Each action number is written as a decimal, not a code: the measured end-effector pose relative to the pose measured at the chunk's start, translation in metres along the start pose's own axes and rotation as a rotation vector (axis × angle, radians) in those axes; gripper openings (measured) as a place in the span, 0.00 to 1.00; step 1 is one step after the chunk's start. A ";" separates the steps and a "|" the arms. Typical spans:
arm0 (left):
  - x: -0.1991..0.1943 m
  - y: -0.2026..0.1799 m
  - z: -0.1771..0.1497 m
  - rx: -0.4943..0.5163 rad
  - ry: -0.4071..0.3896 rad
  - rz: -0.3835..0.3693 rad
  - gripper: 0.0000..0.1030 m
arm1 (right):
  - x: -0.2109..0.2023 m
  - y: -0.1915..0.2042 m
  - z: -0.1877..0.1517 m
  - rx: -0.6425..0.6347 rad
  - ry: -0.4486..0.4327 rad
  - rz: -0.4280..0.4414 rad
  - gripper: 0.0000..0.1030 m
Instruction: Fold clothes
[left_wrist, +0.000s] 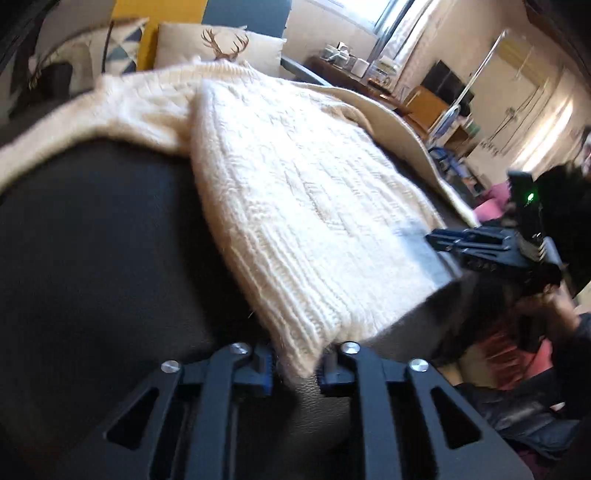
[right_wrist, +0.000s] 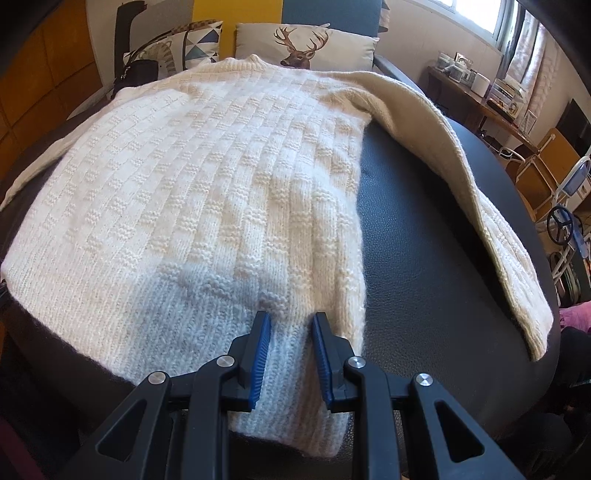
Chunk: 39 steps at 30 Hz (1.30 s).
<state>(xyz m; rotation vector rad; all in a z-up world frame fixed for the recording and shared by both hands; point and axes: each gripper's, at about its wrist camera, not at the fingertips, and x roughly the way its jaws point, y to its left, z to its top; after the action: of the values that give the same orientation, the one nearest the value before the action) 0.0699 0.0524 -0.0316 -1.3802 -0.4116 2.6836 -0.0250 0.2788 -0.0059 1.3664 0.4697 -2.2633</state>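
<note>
— One cream knitted sweater (right_wrist: 207, 177) only, spread flat on the dark leather seat (right_wrist: 436, 236); long axis from hem, nearest the grippers, to collar beside the deer cushion (right_wrist: 306, 46).

— Sleeves?

— Two: one trailing off past the far side, one draped along the seat's edge toward the window side. Two cushions behind the collar (the second with triangles).

— Grippers?

— Two. Right gripper (right_wrist: 290, 354) at the hem, ribbing between both blue pads and pinched there. Left gripper (left_wrist: 295, 365) at the opposite hem corner, jaws drawn in, corner of knit nipped between the pads.
</note>
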 end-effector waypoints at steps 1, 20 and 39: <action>-0.002 -0.002 0.000 0.019 -0.006 0.033 0.09 | 0.000 -0.001 0.000 0.002 -0.002 0.003 0.22; -0.062 -0.056 -0.015 0.791 0.354 0.193 0.11 | 0.015 -0.002 -0.001 0.007 -0.029 0.026 0.23; -0.051 0.345 0.069 -1.006 -0.140 -0.243 0.26 | 0.018 -0.011 0.000 0.013 -0.032 0.028 0.23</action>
<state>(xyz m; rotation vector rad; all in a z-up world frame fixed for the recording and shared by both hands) 0.0570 -0.3023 -0.0497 -1.1306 -1.9762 2.3986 -0.0379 0.2844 -0.0219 1.3325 0.4234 -2.2664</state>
